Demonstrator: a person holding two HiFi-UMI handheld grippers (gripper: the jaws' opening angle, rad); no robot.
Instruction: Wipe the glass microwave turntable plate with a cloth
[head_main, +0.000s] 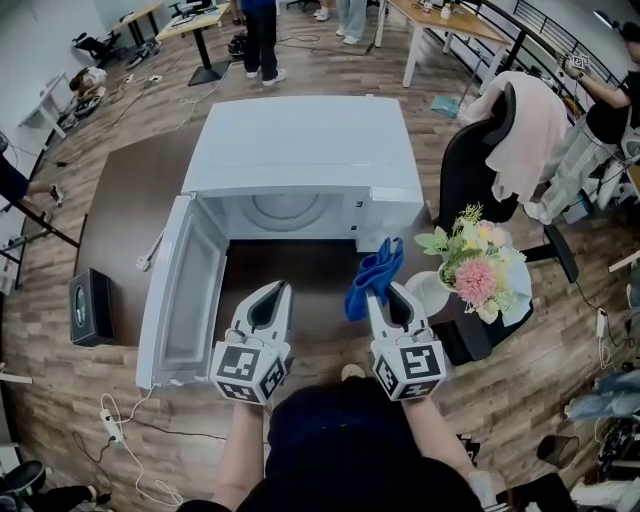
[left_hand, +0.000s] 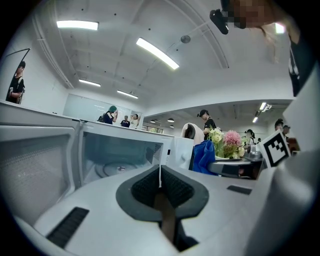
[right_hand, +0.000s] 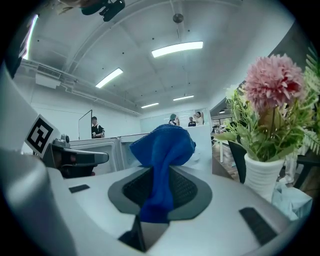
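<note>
In the head view, two bare forearms are stretched forward from the bottom edge, and the grippers are held side by side, both pointed at the front of a white microwave (head_main: 300, 150). The microwave is set on a dark brown table (head_main: 130, 210), and its door (head_main: 180, 290) is swung wide to the left. The round glass turntable plate (head_main: 287, 210) is seen lying flat on the floor of the open cavity, well apart from both grippers. The left gripper (head_main: 275, 288) is held in front of the opening, its tapered white jaws brought to a point. The right gripper (head_main: 390, 295) is held just beside the microwave's right front corner, and a crumpled blue cloth (head_main: 372, 275) is bunched up from its tip. A white vase (head_main: 430, 292) of pink and cream flowers (head_main: 470, 265) is placed near it on the right.

In the left gripper view, the ribbed dark pads are pressed together with nothing between them. The plate (left_hand: 112, 169) is seen beyond them as a pale ring inside the cavity, and the cloth (left_hand: 204, 156) is seen at the right.

In the right gripper view, the jaws are clamped on the soft, folded cloth (right_hand: 162, 145), which is puffed out above them and trails down between the pads. The smooth vase (right_hand: 260, 175) is seen close on the right.
</note>
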